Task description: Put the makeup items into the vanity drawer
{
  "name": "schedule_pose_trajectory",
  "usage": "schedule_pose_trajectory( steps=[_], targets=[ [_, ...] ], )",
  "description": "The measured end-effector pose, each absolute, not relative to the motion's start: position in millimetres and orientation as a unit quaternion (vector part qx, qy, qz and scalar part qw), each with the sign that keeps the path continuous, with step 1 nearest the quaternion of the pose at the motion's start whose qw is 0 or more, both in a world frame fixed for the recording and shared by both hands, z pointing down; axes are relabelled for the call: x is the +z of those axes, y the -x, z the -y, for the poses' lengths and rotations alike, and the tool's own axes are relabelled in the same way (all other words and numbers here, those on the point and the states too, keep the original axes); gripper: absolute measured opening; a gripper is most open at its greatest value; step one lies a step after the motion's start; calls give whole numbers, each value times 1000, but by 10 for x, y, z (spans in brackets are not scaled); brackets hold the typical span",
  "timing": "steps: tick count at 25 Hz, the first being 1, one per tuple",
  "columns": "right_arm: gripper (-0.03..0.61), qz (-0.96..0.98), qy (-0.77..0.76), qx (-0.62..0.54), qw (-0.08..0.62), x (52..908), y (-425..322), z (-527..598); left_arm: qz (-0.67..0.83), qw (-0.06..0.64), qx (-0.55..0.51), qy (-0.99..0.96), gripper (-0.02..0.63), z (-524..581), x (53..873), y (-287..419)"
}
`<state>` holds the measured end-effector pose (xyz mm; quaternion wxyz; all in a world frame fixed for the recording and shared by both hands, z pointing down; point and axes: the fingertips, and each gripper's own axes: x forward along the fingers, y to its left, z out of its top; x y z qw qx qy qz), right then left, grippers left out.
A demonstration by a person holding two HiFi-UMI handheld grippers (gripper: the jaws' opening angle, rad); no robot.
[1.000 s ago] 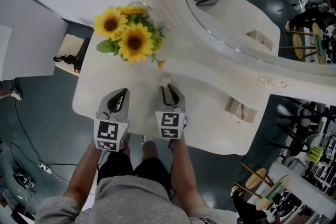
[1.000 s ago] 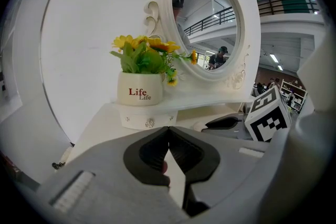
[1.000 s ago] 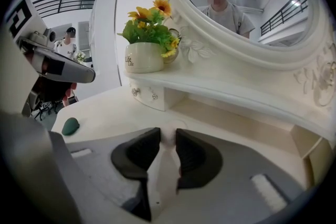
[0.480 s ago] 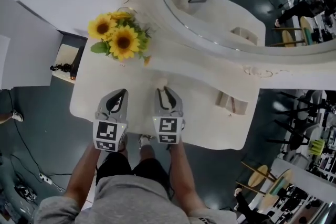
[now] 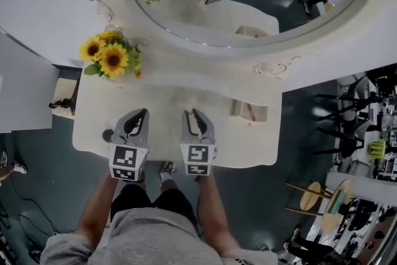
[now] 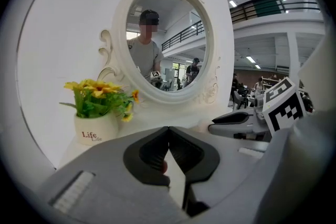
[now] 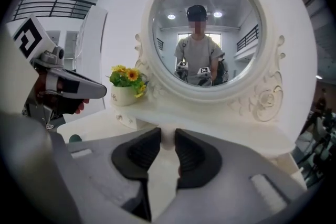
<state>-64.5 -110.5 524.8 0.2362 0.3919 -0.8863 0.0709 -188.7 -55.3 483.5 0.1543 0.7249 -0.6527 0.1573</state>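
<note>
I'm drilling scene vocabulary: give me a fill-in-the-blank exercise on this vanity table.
1. The white pot holds yellow ____.
2. The print on that pot reads ____.
3. The small cream item is gripped by the person's ____ gripper.
Missing words: sunflowers; Life; right.

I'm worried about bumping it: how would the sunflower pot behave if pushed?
The sunflower pot looks top-heavy: its blooms spread wider than the small white pot, so a high push would probably tip it. Its sides look smooth, so a low push may slide it across the vanity top.
</note>
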Motion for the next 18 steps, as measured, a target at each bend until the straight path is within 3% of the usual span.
schedule_pose_trajectory(
  steps=[18],
  targets=[
    [97, 822, -522, 73, 218, 5020, -1083, 1539, 562, 119, 155, -804, 11, 1228, 4652, 409]
  ],
)
